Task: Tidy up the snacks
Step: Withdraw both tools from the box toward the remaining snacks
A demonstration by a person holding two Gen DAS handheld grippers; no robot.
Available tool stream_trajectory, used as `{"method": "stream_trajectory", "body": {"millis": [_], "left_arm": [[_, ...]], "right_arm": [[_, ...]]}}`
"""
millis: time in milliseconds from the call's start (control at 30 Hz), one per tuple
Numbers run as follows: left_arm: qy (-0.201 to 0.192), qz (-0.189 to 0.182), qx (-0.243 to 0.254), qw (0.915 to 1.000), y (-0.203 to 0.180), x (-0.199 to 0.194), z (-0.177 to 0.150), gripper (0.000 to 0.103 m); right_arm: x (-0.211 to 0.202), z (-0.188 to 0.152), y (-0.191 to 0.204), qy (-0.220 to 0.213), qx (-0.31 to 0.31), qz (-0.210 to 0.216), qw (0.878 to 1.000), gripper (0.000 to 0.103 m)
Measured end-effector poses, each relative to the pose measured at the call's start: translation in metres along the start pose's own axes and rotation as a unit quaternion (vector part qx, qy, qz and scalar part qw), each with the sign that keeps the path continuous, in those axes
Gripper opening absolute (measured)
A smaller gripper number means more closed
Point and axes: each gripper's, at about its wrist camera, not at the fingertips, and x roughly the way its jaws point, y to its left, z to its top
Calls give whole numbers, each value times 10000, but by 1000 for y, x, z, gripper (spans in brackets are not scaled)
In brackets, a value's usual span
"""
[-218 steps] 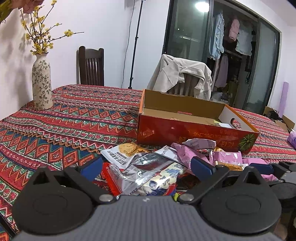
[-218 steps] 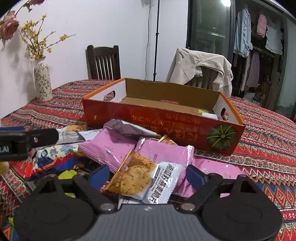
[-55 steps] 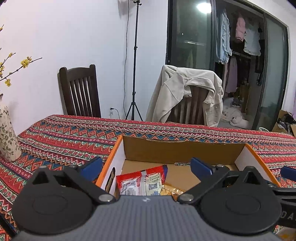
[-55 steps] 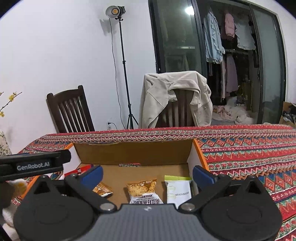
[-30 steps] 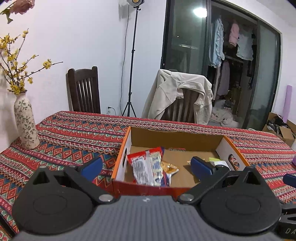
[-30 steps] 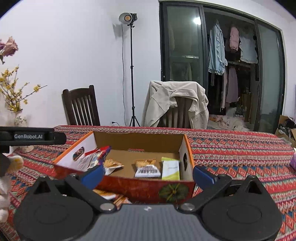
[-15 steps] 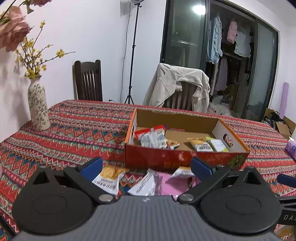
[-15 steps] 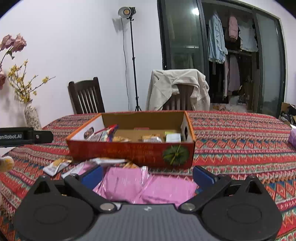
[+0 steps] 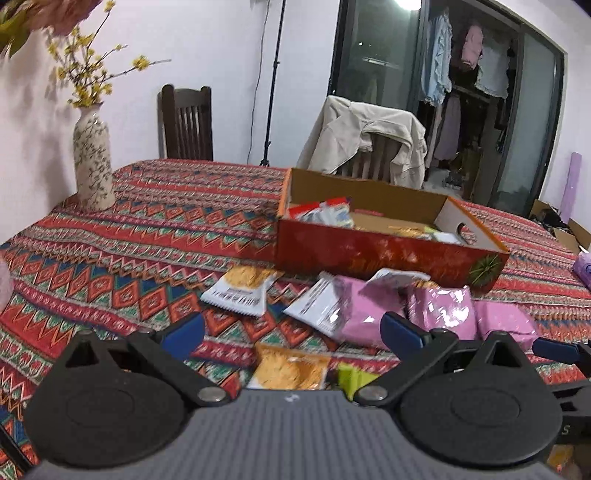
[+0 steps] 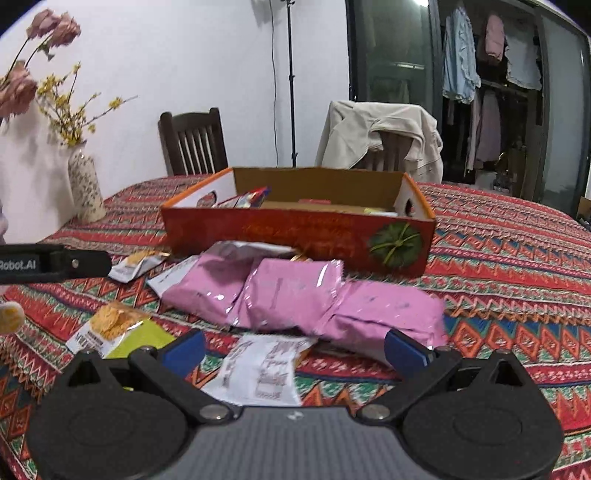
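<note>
Background stuff: a speckled ceramic vase [image 9: 92, 162] is sitting at the far left edge of the surface, holding yellow blossom twigs [image 9: 90, 70] and some faded pink roses [image 10: 55, 26]. A striped red patterned tablecloth [image 9: 166, 221] is covering the whole surface. A dark wooden chair [image 9: 186, 123] is standing behind it against the white wall, and a second chair is wearing a beige jacket [image 9: 369, 136]. A light stand [image 10: 291, 85] is rising between them. Clothes are hanging behind the glass doors [image 10: 476, 70].

box [image 10: 295, 236]: red, open, mid-table, several packets inside | pink packets [image 10: 291, 295]: three, flat, overlapping, just before its near wall | cracker packets [image 9: 242, 290]: scattered toward table's near-left edge
</note>
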Motion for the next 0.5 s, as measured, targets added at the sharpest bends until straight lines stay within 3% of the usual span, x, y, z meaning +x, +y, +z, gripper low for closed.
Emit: {"method": "stream_trajectory", "body": {"millis": [267,400,500], "left_arm": [[159,84,-179,9997,21,4,-7,103],[209,130,-199,9995,27,5,-11,103],[225,137,-224,9994,31,7,-13,103]], "right_arm": [[19,-4,18,255,-22,-39,9997,90],[24,-7,24,326,-141,-135,9993,68],[25,-10,25,350,-194,-129,9991,58]]}}
